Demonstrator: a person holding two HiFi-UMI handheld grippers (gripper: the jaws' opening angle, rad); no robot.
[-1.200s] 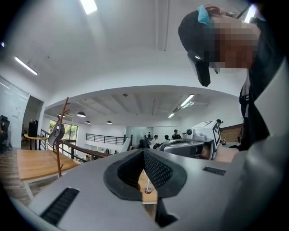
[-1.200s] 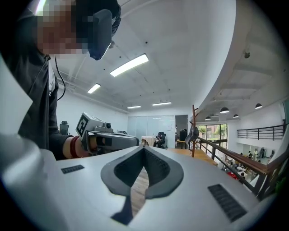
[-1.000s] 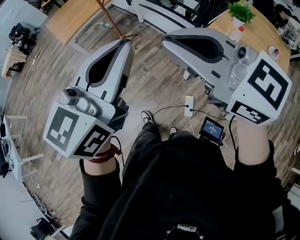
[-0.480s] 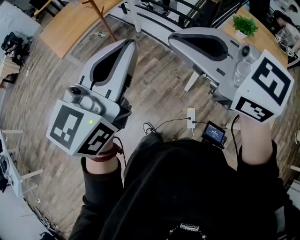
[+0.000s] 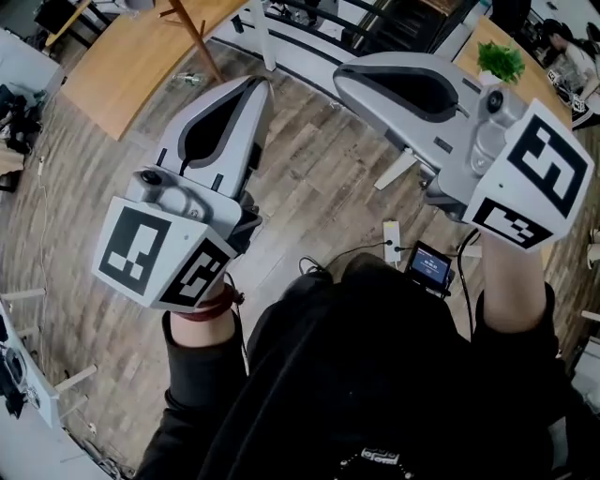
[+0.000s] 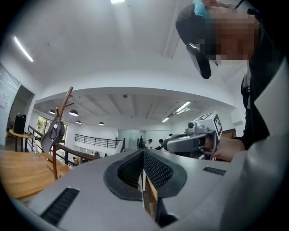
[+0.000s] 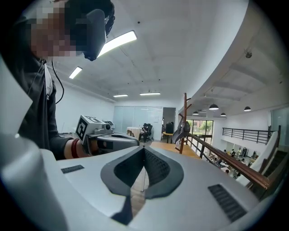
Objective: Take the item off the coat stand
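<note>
The wooden coat stand [image 6: 62,121] rises far off at the left of the left gripper view, with a dark grey item [image 6: 53,134] hanging from it. In the right gripper view the coat stand [image 7: 184,121] and its item [image 7: 181,132] are right of centre, still distant. In the head view only the stand's lower pole and legs [image 5: 190,26] show, at the top left. My left gripper [image 5: 255,86] and right gripper [image 5: 345,81] are held side by side in front of the person, both shut and holding nothing. Both are well short of the stand.
A light wooden platform [image 5: 131,58] lies under the stand. A round wooden table with a potted plant [image 5: 501,59] is at the top right. A white power strip [image 5: 392,241] and a small screen device [image 5: 427,267] lie on the plank floor. A railing [image 7: 226,163] runs along the right.
The floor has slid beneath me as the person walks on; both grippers travelled along, still shut. The feet seen earlier are now hidden under the dark clothing.
</note>
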